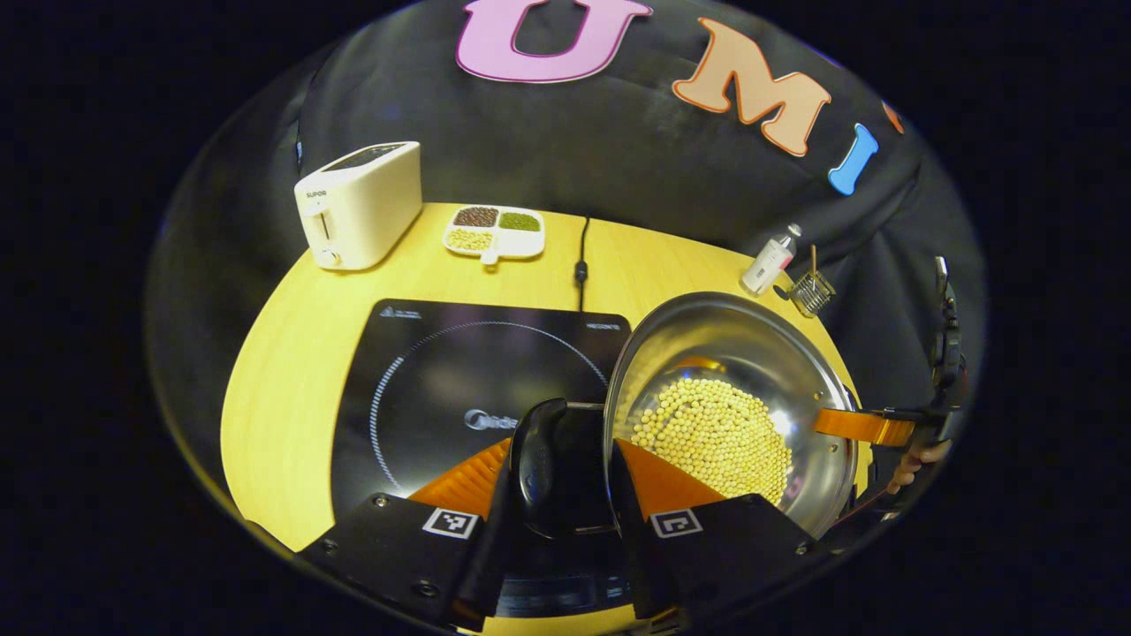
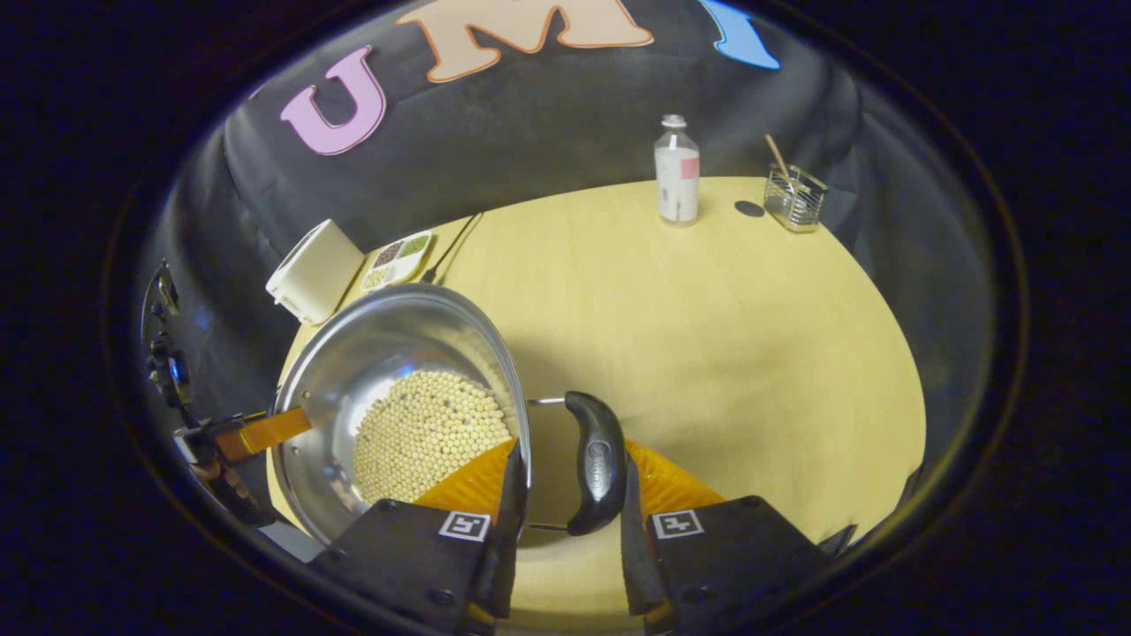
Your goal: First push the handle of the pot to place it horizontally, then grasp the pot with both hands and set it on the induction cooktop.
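Both pairs of fingers (image 1: pixel 558 495) (image 2: pixel 565 503) pinching the pot's (image 1: pixel 733 353) black side handles (image 1: pixel 541 459) (image 2: pixel 596 459), soybeans (image 1: pixel 716 433) inside.

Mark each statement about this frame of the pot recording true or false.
1. The pot holds pale yellow beans. True.
2. The pot sits centred on the induction cooktop. False: it is off to one side, at most overlapping that edge.
3. The left hand-held gripper has a black pot handle between its fingers. True.
4. The right hand-held gripper is far from the pot. False: the other black handle lies between its fingers.
5. The toaster is black. False: it is cream white.
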Demonstrator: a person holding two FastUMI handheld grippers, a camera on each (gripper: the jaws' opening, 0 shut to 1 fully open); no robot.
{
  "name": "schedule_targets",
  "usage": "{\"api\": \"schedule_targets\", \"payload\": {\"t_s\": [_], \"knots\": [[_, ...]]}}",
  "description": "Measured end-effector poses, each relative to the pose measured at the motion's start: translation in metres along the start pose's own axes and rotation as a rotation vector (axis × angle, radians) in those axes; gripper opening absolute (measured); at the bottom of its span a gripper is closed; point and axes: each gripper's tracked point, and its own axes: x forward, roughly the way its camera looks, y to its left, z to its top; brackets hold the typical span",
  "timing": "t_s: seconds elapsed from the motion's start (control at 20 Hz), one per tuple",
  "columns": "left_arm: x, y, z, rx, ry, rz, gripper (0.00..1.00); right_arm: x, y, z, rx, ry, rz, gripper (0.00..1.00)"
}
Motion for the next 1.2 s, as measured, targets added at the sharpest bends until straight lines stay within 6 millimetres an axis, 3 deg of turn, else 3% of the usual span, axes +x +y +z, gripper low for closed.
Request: {"api": "schedule_targets", "payload": {"t_s": [0.1, 0.15, 0.25, 0.6, 0.65, 0.85, 1.0, 1.05, 1.1, 1.15, 1.2], "knots": [[-0.003, 0.029, 0.003, -0.004, -0.008, -0.011, 0.57, 0.002, 0.03, -0.004, -0.018, -0.001, -0.016, 0.52], [-0.002, 0.043, 0.003, -0.011, -0.01, -0.014, 0.57, 0.005, 0.043, -0.006, -0.025, 0.004, -0.022, 0.47], [-0.005, 0.069, -0.002, -0.038, 0.004, -0.008, 0.58, 0.013, 0.067, -0.01, -0.038, 0.022, -0.032, 0.47], [-0.008, 0.125, 0.022, -0.019, -0.1, 0.016, 0.57, 0.028, 0.125, -0.012, -0.056, 0.035, -0.038, 0.47], [-0.008, 0.131, 0.025, -0.008, -0.11, 0.025, 0.58, 0.031, 0.131, -0.013, -0.052, 0.042, -0.037, 0.52], [-0.005, 0.143, 0.036, 0.013, -0.159, 0.039, 0.56, 0.042, 0.143, -0.014, -0.043, 0.053, -0.043, 0.47], [-0.005, 0.142, 0.04, -0.028, -0.203, 0.024, 0.58, 0.046, 0.146, -0.011, -0.064, 0.035, -0.057, 0.47], [-0.004, 0.142, 0.04, -0.054, -0.22, 0.013, 0.58, 0.047, 0.147, -0.01, -0.076, 0.027, -0.06, 0.52], [-0.004, 0.14, 0.041, -0.081, -0.236, 0.003, 0.58, 0.048, 0.147, -0.01, -0.079, 0.023, -0.061, 0.48], [-0.002, 0.14, 0.041, -0.103, -0.249, -0.008, 0.58, 0.048, 0.148, -0.01, -0.077, 0.024, -0.059, 0.52], [-0.001, 0.14, 0.041, -0.118, -0.259, -0.014, 0.58, 0.049, 0.148, -0.01, -0.072, 0.026, -0.058, 0.48]]}}
